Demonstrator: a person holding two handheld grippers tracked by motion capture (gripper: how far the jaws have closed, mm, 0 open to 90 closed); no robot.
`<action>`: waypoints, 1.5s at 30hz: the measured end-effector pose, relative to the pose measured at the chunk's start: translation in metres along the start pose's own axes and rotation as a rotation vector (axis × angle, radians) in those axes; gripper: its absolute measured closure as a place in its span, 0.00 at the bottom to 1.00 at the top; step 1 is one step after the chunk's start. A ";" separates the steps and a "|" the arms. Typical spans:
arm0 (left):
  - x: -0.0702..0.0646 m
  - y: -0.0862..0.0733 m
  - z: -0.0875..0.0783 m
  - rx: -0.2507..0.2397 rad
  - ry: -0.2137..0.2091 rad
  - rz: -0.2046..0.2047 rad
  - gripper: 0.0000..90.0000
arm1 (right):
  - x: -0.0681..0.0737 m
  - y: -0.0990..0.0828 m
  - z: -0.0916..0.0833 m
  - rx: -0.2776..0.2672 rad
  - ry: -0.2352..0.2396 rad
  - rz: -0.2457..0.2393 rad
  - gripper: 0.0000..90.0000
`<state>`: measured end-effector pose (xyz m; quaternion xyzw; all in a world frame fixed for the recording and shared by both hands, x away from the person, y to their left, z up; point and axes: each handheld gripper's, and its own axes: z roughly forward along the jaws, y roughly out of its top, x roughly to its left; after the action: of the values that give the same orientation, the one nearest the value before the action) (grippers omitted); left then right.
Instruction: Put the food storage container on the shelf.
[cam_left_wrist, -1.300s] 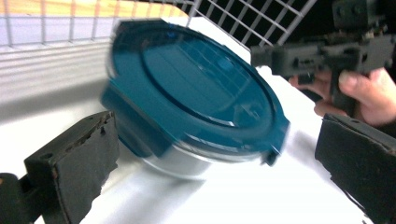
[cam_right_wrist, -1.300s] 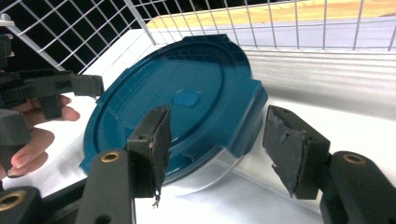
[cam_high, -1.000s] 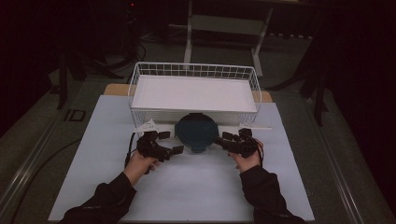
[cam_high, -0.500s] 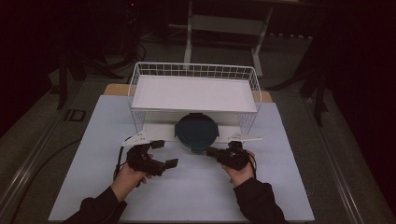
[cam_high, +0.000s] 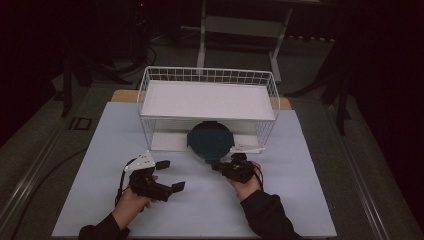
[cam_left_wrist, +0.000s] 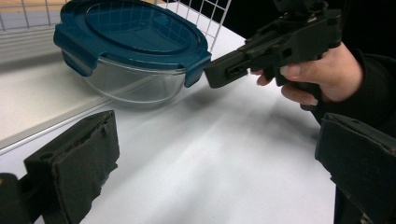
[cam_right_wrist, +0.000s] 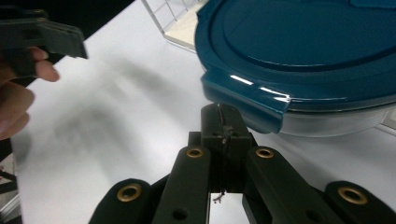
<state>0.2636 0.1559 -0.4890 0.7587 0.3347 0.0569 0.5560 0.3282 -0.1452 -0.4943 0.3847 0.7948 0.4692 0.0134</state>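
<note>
From the high view, I've got both tongs down on the white table (cam_high: 300, 200), in front of the wire basket (cam_high: 150, 100). The glass container with the blue lid (cam_high: 210, 141) sits on the table right at the basket's open front, about in the middle. My right gripper (cam_high: 216, 165) is just in front of it, pointing at the near rim, jaws pressed together. My left gripper (cam_high: 171, 175) is off to the left, well apart from the container, jaws spread wide with nothing between them. The grey plate (cam_high: 141, 162) on top of it catches the light.

Left gripper view: my own two black jaws stand far apart at the bottom corners, only bare table between. Farther off is the container (cam_left_wrist: 133, 51), clear glass under the blue lid, with the basket's wires behind it. My right hand (cam_left_wrist: 322, 77) holds the other gripper (cam_left_wrist: 215, 74), whose tip sits right at the lid's side flap, touching it or just beside it, can't tell which.

Right gripper view: my right gripper (cam_right_wrist: 224, 123) has just snapped shut, pads flat against each other with nothing caught. The tip sits just under the lid's latch tab (cam_right_wrist: 245, 105). My left hand (cam_right_wrist: 18, 93) shows at the left edge.
</note>
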 end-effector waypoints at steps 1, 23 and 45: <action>0.000 0.000 0.000 0.000 0.000 0.000 0.00 | -0.001 0.000 0.001 0.000 -0.001 0.000 1.00; 0.003 -0.004 -0.001 -0.025 0.011 0.002 0.00 | -0.023 0.019 0.024 -0.028 -0.097 0.014 1.00; 0.000 -0.003 -0.002 -0.031 0.006 0.013 0.00 | -0.024 0.028 0.031 -0.067 -0.086 0.026 0.89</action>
<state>0.2611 0.1581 -0.4911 0.7520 0.3305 0.0677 0.5663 0.3739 -0.1301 -0.4988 0.4142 0.7723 0.4785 0.0545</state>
